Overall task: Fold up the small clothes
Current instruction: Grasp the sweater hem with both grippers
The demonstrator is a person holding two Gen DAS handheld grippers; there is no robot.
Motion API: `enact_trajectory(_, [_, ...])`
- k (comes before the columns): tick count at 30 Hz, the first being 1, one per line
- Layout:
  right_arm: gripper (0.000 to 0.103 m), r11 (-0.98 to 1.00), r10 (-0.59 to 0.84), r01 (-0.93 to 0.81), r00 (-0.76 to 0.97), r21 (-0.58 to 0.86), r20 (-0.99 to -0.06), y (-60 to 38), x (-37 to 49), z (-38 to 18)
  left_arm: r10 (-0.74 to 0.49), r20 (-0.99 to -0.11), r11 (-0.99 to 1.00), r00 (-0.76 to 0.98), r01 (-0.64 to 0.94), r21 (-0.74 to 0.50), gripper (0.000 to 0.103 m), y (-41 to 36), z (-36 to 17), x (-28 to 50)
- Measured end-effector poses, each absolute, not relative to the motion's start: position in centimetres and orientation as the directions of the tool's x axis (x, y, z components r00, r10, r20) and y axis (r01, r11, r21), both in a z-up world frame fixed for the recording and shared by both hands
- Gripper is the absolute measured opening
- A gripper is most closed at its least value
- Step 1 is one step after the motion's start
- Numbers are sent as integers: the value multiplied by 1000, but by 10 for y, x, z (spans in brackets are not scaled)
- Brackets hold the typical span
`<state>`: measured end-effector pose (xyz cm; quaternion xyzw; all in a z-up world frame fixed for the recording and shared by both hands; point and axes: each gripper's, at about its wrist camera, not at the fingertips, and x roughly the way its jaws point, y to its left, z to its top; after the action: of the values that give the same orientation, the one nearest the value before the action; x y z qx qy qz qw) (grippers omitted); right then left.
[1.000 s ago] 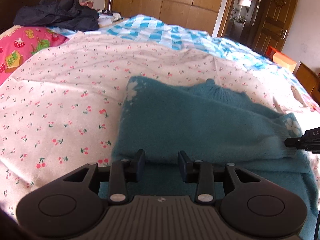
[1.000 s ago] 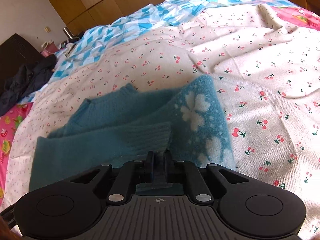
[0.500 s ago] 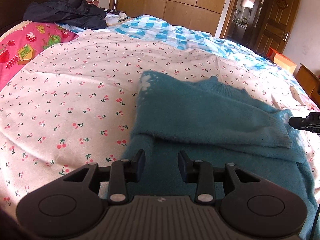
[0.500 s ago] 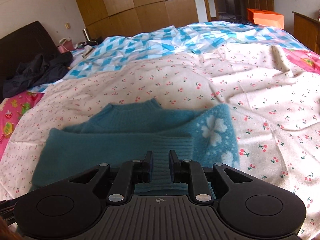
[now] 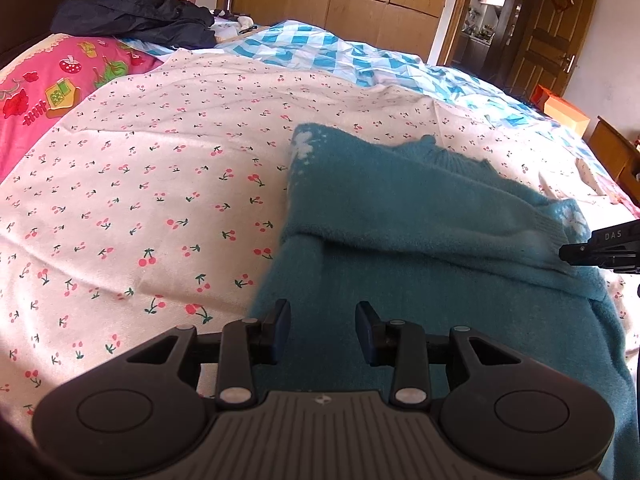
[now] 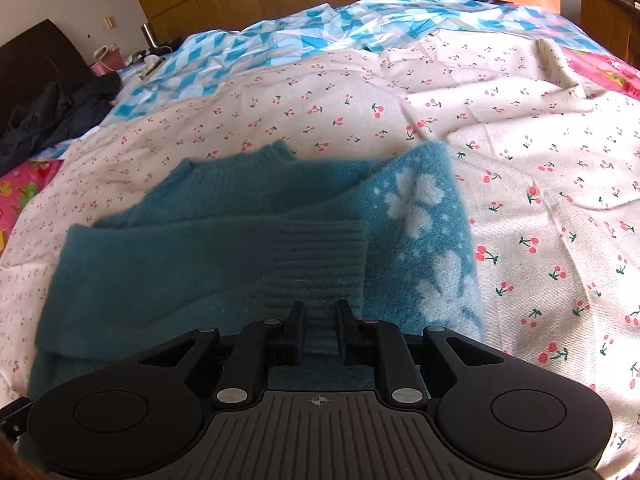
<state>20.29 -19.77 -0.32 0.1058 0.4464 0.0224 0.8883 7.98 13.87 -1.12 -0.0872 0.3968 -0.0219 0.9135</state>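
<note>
A teal sweater [image 5: 400, 240] lies flat on the cherry-print sheet [image 5: 160, 180], one sleeve folded across its body. The sleeve's ribbed cuff [image 6: 320, 260] ends over the white flower pattern on the sweater [image 6: 180, 272]. My right gripper [image 6: 320, 320] stands at the cuff's near end, its jaws almost together, with a strip of cuff between them. It enters the left wrist view as the right gripper [image 5: 592, 246] at the cuff [image 5: 548, 236]. My left gripper [image 5: 322, 328] hovers open over the sweater's lower left edge, holding nothing.
A dark jacket [image 5: 132, 16] is heaped at the bed's head beside a pink pillow [image 5: 40, 96]. A blue checked quilt [image 5: 320, 52] covers the far side. An orange box [image 5: 564, 114] and a wooden door stand beyond the bed.
The left gripper has drawn back toward the sweater's lower left edge. The right gripper's jaws have parted slightly and it has pulled back, so more of the cuff shows.
</note>
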Motion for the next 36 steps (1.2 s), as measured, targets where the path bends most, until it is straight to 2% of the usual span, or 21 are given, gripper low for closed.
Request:
enact_trajectory(5, [19, 978, 141, 40, 592, 203, -794, -196, 196, 0, -117, -721, 984, 683, -21, -179, 40, 142, -6, 68])
enact_trajectory(16, [19, 957, 273, -82, 575, 277, -771, -183, 154, 24, -159, -711, 980, 685, 24, -197, 40, 153, 19, 15])
enact_trajectory(28, [24, 905, 420, -294, 510, 307, -751, -189, 61, 66, -212, -810, 973, 546, 36, -230, 40, 154, 37, -64])
enact_trajectory(36, [27, 914, 390, -281, 400, 294, -829, -210, -2, 55, -190, -861, 979, 472, 23, -204, 40, 147, 33, -77])
